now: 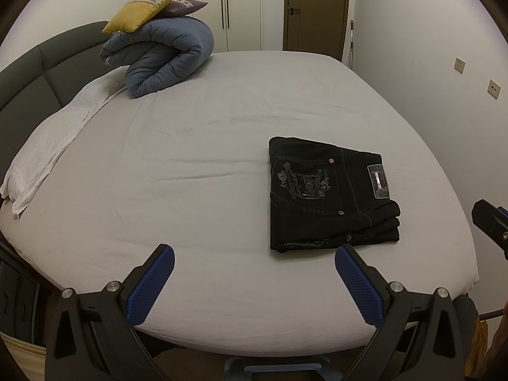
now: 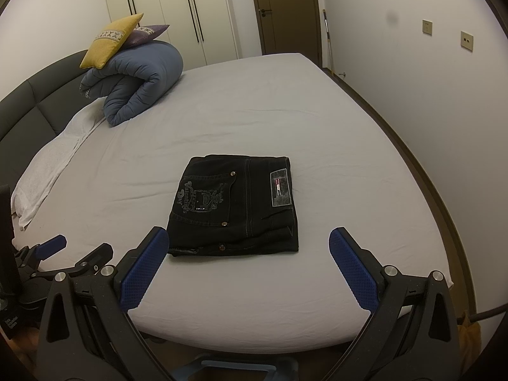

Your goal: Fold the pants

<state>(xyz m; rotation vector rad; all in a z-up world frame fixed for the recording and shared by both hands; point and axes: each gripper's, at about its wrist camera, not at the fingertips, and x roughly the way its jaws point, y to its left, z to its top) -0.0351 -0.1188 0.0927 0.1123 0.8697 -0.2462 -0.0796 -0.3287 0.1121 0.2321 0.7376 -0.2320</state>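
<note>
a wide bed (image 1: 206, 165) covered by a pale grey sheet fills both views; a dark padded headboard (image 1: 38, 73) runs along its left side, white wardrobe doors (image 2: 177, 12) and one brown door (image 2: 285, 9) stand at the far wall, and two wall plates (image 2: 466, 40) sit on the right wall. one pair of black pants (image 2: 235, 206), folded into a compact rectangle with back pocket and waistband label upward, lies flat on the sheet near the front edge. one rolled blue duvet (image 1: 165, 57) carries two cushions, one yellow cushion (image 1: 143, 8) and one purple cushion (image 1: 185, 6); one white towel (image 1: 50, 139) lies beside the headboard. the left gripper (image 1: 254, 263) and the right gripper (image 2: 249, 247) hover above the front edge, fingers spread wide, holding nothing.
</note>
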